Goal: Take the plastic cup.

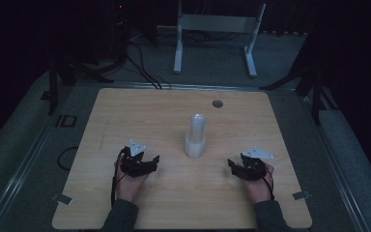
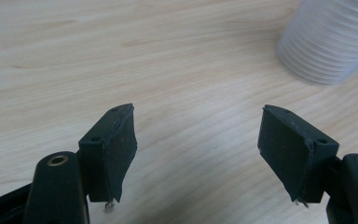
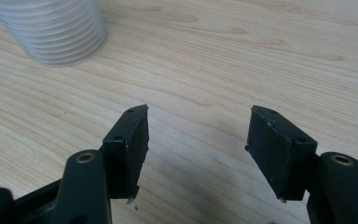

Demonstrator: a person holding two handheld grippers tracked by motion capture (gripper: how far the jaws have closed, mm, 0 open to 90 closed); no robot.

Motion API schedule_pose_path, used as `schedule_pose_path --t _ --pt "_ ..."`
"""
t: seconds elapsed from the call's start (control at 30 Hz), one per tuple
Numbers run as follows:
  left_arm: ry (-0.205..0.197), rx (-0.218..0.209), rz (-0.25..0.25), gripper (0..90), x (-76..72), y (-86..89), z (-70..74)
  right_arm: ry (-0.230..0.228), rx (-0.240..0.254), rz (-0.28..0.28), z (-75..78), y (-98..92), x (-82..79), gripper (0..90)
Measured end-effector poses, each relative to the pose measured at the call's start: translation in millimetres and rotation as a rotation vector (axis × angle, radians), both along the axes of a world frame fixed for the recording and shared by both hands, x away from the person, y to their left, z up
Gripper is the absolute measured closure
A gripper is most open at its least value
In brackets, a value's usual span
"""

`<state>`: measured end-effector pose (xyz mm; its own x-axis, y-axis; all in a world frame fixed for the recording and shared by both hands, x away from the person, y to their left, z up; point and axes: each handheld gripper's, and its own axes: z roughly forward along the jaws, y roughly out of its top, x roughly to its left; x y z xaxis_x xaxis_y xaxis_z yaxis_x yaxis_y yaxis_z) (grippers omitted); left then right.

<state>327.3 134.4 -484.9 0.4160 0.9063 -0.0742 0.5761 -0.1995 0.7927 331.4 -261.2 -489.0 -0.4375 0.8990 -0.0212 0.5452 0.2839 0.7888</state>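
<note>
1. Scene. A pale wooden table carries a stack of clear ribbed plastic cups, standing upright near the table's middle, mouth down by the look of the wider base, though the dim light leaves that uncertain. A small dark round fitting sits in the tabletop beyond the stack.
2. Left gripper. It rests low over the table on the person's left, well apart from the stack. In the left gripper view its jaws stand parted with bare wood between them; nothing is held. The stack's ribbed wall appears at the upper right of that view.
3. Right gripper. It mirrors the left on the other side, jaws likewise parted and empty. In the right gripper view the stack stands at the upper left.
4. Step in hand. Judged from the layout, this is the start of the approach: both grippers flank the stack, neither touching it.
5. Next move. One gripper would likely need to close in on the stack's base to steady it, while the other takes the topmost cup. The thin, slick walls call for a light, square grip.
</note>
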Motion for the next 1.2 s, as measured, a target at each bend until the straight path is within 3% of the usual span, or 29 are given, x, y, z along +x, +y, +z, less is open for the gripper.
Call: schedule_pose_path --t 0.33,0.57,1.03,1.2 --pt "-0.018 -0.003 -0.069 28.9 -4.4 -8.5 8.1 -0.009 -0.003 0.014 5.1 1.8 -1.8 40.5" --pt "-0.030 -0.012 -0.099 28.9 -4.5 -13.1 17.5 -0.037 0.025 0.047 25.0 4.6 -7.0 42.0" --pt "-0.089 -0.012 -0.200 27.8 6.6 -36.3 45.4 -0.092 0.008 0.129 63.3 23.4 -3.6 44.1" --pt "-0.080 -0.025 -0.241 26.3 14.6 -45.3 46.2 -0.106 0.032 0.148 74.9 30.1 1.6 41.7"
